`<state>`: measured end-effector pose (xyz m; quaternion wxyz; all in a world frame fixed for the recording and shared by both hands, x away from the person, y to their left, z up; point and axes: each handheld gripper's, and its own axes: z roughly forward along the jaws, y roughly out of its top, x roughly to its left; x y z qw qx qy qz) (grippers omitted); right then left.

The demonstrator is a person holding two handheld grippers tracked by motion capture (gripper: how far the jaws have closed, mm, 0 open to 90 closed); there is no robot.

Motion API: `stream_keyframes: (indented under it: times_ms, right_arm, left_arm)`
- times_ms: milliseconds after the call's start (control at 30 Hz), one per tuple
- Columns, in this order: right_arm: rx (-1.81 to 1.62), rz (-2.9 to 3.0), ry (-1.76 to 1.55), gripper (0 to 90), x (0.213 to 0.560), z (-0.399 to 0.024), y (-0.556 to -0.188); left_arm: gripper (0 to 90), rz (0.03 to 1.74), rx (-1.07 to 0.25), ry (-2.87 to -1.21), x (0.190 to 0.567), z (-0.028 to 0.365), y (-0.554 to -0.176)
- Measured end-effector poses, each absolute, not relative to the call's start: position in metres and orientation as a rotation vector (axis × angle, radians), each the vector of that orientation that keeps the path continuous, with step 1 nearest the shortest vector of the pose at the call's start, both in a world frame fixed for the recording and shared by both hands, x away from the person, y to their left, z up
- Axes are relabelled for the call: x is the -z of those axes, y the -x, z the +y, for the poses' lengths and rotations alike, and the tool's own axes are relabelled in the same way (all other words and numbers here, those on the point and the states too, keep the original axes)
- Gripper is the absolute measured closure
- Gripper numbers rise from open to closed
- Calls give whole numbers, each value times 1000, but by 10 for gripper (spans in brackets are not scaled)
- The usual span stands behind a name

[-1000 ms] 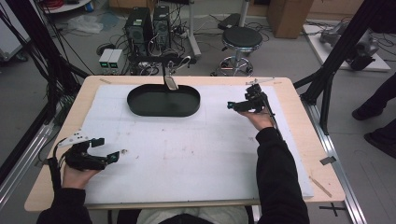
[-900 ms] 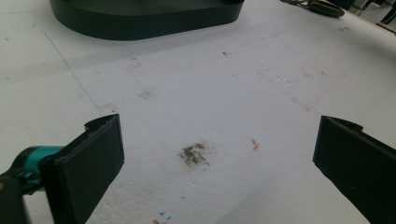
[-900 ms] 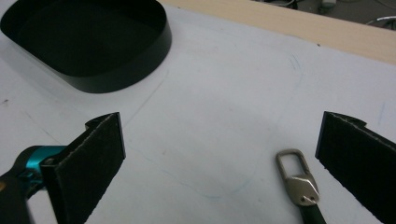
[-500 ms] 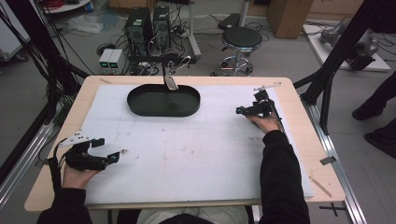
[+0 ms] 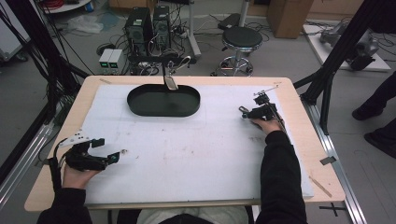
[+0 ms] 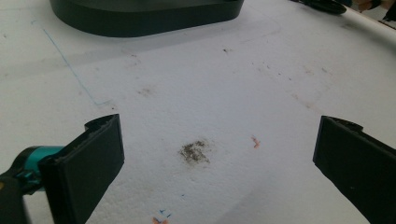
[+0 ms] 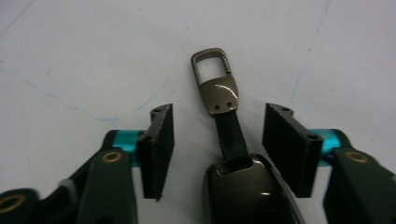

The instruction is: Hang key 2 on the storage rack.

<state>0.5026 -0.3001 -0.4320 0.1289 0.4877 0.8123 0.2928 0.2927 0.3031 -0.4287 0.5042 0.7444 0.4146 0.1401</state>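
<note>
**Nothing to read here**

Scanning the white sheet [image 5: 187, 154]: faint blue pen lines and smudges, no letters. The black tray [image 5: 163, 101] is bare, no label. The key fob [image 7: 233, 154] between the jaws carries no legible brand or number.

A wide wooden table [image 5: 299, 144] holds a big white sheet [image 5: 196, 154]. A dark oval tray [image 5: 163, 101] sits near the far edge. The left gripper [image 5: 116, 157] rests low on the left, the right gripper [image 5: 244, 112] far right.
</note>
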Motion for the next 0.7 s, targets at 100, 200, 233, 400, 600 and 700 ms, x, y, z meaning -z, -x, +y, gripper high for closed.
stream_keyframes:
  times_ms: [100,200,233,400,600,700]
  right_arm:
    - [-818,2343,-1421,570,432,-299,-502]
    - [-807,2335,-1421,683,431,-300,-503]
    - [-799,2335,-1411,699,432,-300,-502]
    - [-777,2333,-1391,822,430,-295,-501]
    - [-817,2319,-1428,850,429,-299,-501]
    - [-853,2320,-1452,852,427,-301,-499]
  left_arm:
    - [23,1001,-339,-1795,429,303,-293]
    - [23,1000,-337,-1798,429,303,-293]
    - [23,1001,-338,-1798,429,303,-293]
    - [23,1000,-338,-1799,429,303,-293]
    - [23,999,-339,-1798,429,303,-292]
    - [23,1000,-338,-1795,429,303,-293]
